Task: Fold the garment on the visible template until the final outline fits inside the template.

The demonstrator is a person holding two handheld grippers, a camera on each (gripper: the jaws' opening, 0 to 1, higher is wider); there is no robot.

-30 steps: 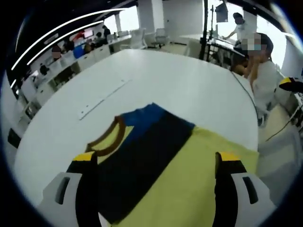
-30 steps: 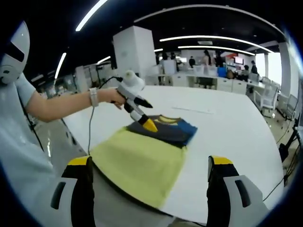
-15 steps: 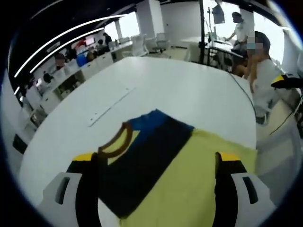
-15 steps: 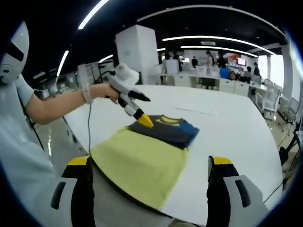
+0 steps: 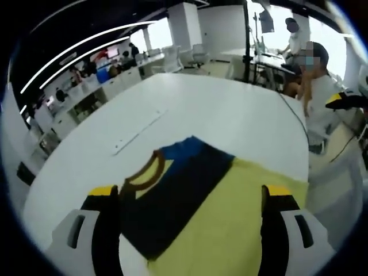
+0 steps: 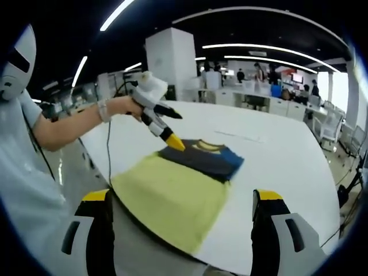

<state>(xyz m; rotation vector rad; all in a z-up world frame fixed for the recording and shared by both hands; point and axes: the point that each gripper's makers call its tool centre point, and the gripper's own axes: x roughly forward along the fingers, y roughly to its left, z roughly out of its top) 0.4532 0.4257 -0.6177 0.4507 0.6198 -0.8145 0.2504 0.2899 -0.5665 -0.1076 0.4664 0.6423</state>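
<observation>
Right now the folded garment (image 6: 202, 158) lies on the white table (image 6: 282, 167), with one end on the yellow template (image 6: 172, 198) and the other end sticking out past it; it is dark navy with a blue edge and a yellow and brown neck (image 5: 144, 172); the left gripper (image 6: 167, 133) hangs in the air just above the garment, touching nothing, held in the person's hand (image 6: 121, 105); its jaws are apart; the right gripper (image 6: 178, 230) has its jaws wide apart too, holding nothing, low at the near edge of the template.
</observation>
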